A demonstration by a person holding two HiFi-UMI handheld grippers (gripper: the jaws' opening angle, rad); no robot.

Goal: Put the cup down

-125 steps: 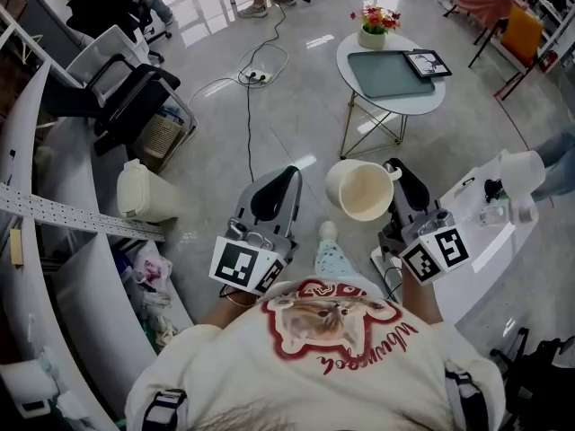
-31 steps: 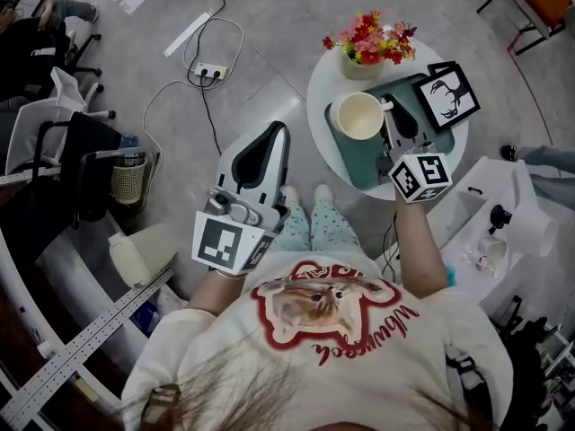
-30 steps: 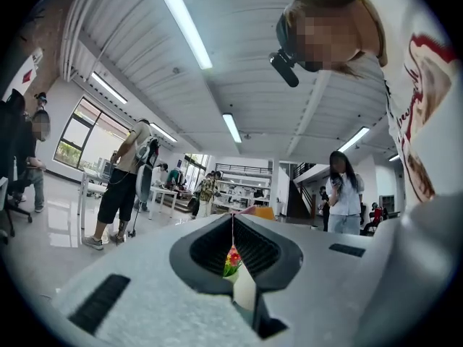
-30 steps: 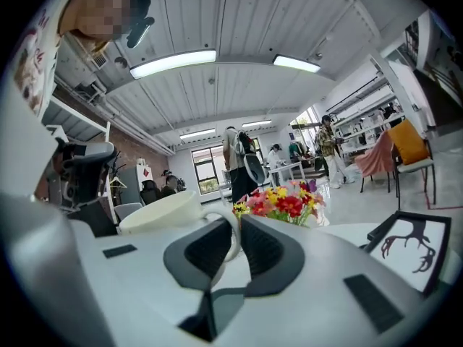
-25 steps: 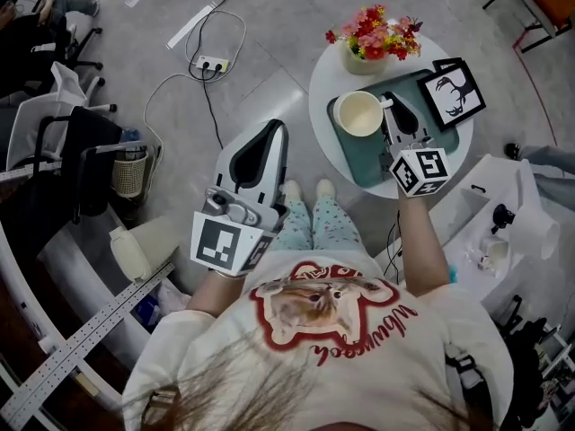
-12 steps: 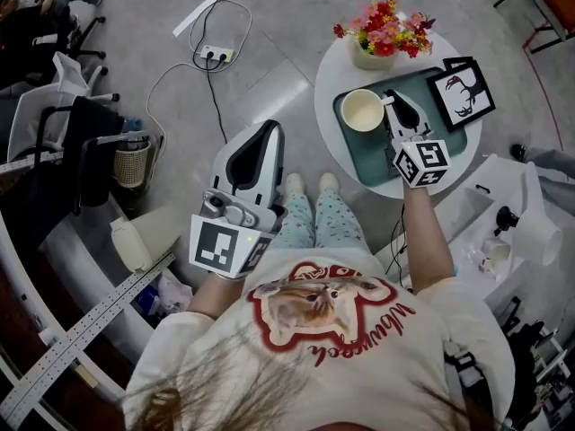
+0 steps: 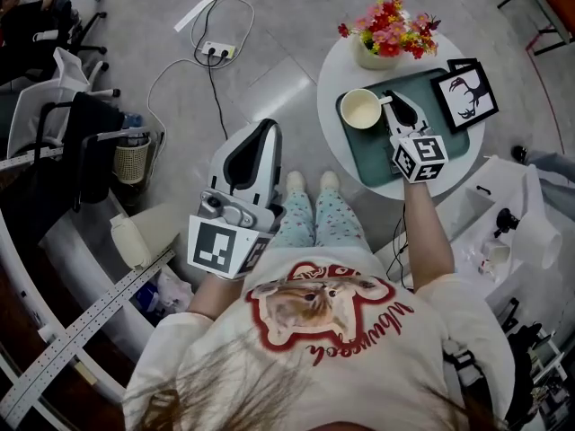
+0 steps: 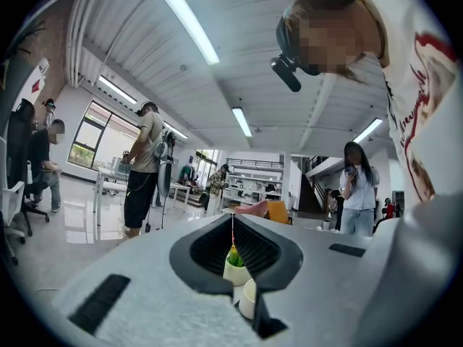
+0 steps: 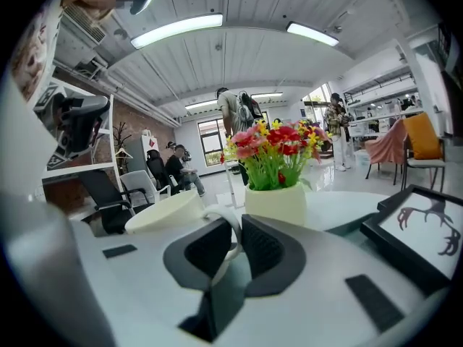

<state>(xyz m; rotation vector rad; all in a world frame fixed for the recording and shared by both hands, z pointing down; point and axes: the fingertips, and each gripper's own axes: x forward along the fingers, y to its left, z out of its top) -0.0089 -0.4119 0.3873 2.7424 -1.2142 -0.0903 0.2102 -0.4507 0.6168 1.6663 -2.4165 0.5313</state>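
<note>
Head view, looking steeply down. The cup stands upright, mouth up, on the near left corner of a teal tray, at the upper right of the frame. Its handle points right, into the right gripper.

Right gripper view: the cup sits left of centre. Its white handle loops between the two dark pads, and the right gripper has its jaws closed on it, one pad pressed against each side. Teal tray shows through the slot below the handle.

The tray lies on a round white table. A pot of red, pink and yellow flowers stands at the table's far edge, just beyond the cup. A black frame holding a deer picture rests on the tray's far right corner, right of the gripper. The marker cube sits over the near part of the tray.

The left gripper is held over bare floor at frame centre, well apart from the table. Left gripper view: the left gripper has its jaws pressed together with nothing between them; the flower pot and cup appear small through the opening below the pads.

A power strip with its cables lies on the floor at upper left. Dark chairs stand along the left edge.
</note>
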